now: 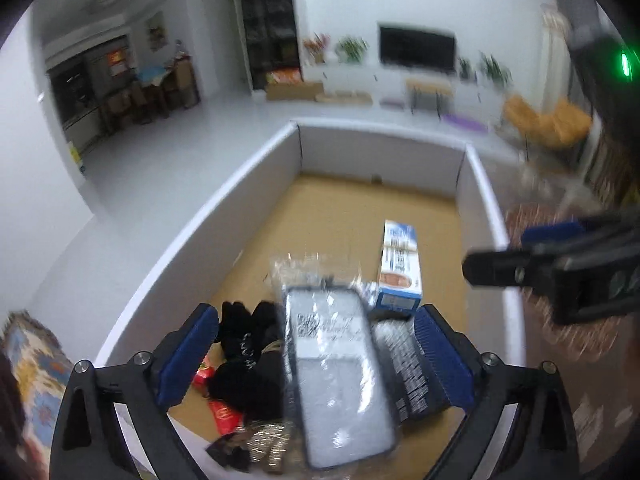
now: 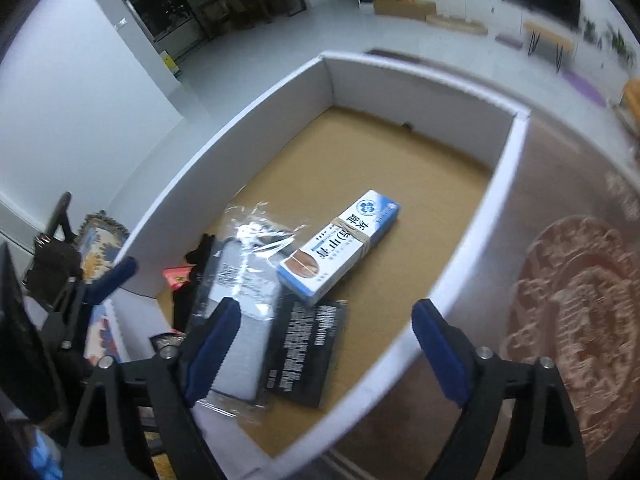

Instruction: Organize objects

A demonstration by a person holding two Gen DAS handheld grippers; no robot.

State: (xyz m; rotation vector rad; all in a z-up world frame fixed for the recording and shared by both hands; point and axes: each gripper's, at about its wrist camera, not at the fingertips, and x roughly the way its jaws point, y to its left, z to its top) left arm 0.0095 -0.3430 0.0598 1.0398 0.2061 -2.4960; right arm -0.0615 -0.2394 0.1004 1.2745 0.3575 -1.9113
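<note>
Each gripper, the left gripper (image 1: pixel 316 352) and the right gripper (image 2: pixel 326 344), has black frame arms, silver screws and blue ribbed pads (image 1: pixel 442 360).

Carton (image 2: pixel 340 246) shows Chinese characters (rest blurred).

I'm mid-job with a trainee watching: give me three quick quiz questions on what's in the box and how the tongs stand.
1. True or false: the blue-and-white carton stands upright in the white-walled box.
2. Which lies partly under that carton? A) black printed packet B) red packet C) black cloth
3. Fill in: the left tongs and right tongs are both ____.

Key: 1 false, it lies flat. 2 A. 3 open; the plastic-wrapped phone case lies between the left tongs, unpressed.
</note>
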